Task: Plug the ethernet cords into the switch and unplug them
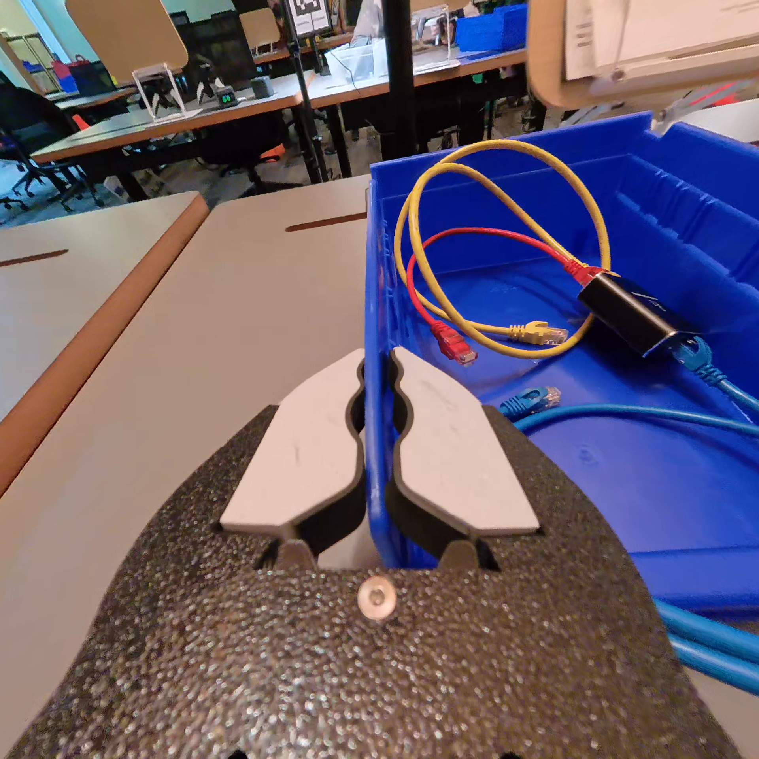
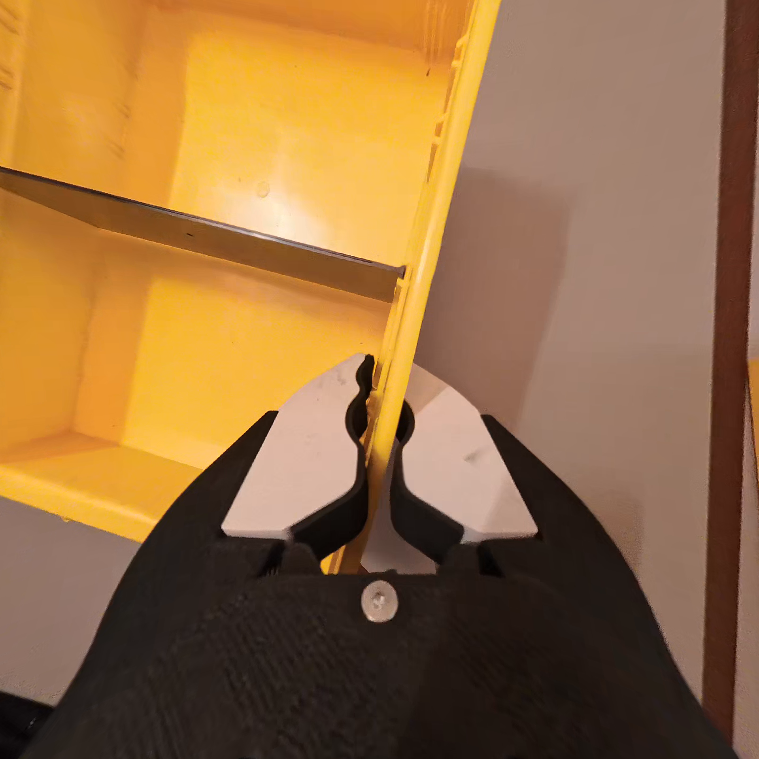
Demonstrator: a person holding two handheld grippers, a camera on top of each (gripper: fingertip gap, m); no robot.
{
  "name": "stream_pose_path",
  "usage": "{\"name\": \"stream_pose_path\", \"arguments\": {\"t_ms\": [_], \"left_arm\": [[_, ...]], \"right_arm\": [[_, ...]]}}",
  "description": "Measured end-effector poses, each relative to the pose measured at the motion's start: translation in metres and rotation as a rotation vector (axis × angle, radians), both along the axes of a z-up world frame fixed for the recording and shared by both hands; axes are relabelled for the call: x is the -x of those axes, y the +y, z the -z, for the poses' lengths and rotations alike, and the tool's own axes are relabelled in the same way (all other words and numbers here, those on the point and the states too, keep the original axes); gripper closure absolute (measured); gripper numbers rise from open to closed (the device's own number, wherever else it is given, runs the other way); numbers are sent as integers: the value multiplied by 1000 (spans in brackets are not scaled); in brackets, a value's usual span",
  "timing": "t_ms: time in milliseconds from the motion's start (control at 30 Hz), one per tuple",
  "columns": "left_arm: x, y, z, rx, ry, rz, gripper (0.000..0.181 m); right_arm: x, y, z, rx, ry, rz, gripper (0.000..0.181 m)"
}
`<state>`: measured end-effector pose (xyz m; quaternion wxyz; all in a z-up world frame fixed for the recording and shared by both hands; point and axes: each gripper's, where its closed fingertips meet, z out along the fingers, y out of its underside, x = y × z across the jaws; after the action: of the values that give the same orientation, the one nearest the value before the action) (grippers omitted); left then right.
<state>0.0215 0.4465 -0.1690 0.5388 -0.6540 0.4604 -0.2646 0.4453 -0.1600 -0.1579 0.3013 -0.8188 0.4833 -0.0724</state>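
Blue bin [image 1: 677, 197] on table [image 1: 246, 328]: one black switch [image 1: 628, 318], three ethernet cords inside. Switch long axis runs diagonally, from bin's far middle toward near-right wall. Red cord [image 1: 484, 236] plugged at far end of switch, blue cord [image 1: 698, 361] at near end; yellow cord [image 1: 509, 205] looped beside switch, one plug loose on bin floor. Left claw [image 1: 378, 361] clamped on bin's left wall. Right claw [image 2: 386, 369] clamped on right wall of one yellow bin [image 2: 254, 135], two compartments, one grey divider [image 2: 205, 234].

text: none legible | marker sign [image 1: 308, 14]: coded pattern | small display [image 1: 227, 98]: green digits, blurred
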Motion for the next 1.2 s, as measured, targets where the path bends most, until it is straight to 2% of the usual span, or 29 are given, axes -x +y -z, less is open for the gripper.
{"name": "stream_pose_path", "arguments": {"t_ms": [33,133,233,300,533,633,667,700,733,767,833,900,933,1033,1100,1200], "left_arm": [[-2,9,0,3,0,2,174],[-9,32,0,8,0,-8,174],[-16,50,0,11,-1,-34,174],[-19,61,1,5,5,-49,174],[-31,97,1,19,4,-72,174],[-36,106,2,67,21,-51,174],[-34,112,0,66,41,-78,163],[-29,118,-5,48,63,-131,144],[-21,123,-13,40,76,-202,129],[-16,121,-22,49,80,-254,122],[-24,97,-43,39,80,-192,120],[-42,65,-58,10,127,-75,128],[-55,46,-59,33,165,-1,130],[-93,-6,-42,313,259,208,126],[-114,-17,-29,501,275,259,130],[-133,-12,2,766,317,239,129]], "right_arm": [[-3,-12,11,6,19,22,175],[-10,-34,35,24,54,65,175],[-16,-42,50,39,74,89,174],[-21,-40,50,19,74,88,172],[-47,-38,50,170,-6,7,175],[-64,-32,46,140,-75,0,174],[-67,-31,43,136,-109,-5,173],[-69,-30,39,129,-142,-10,169],[-72,-33,31,139,-187,-5,151],[-75,-41,21,185,-240,12,133],[-70,-59,-6,285,-358,52,109],[-52,-55,-39,266,-485,81,102],[-34,-43,-51,220,-524,50,96],[31,22,-72,15,-580,-161,87],[80,69,-77,-137,-588,-336,90],[144,116,-75,-349,-560,-529,97]]}}
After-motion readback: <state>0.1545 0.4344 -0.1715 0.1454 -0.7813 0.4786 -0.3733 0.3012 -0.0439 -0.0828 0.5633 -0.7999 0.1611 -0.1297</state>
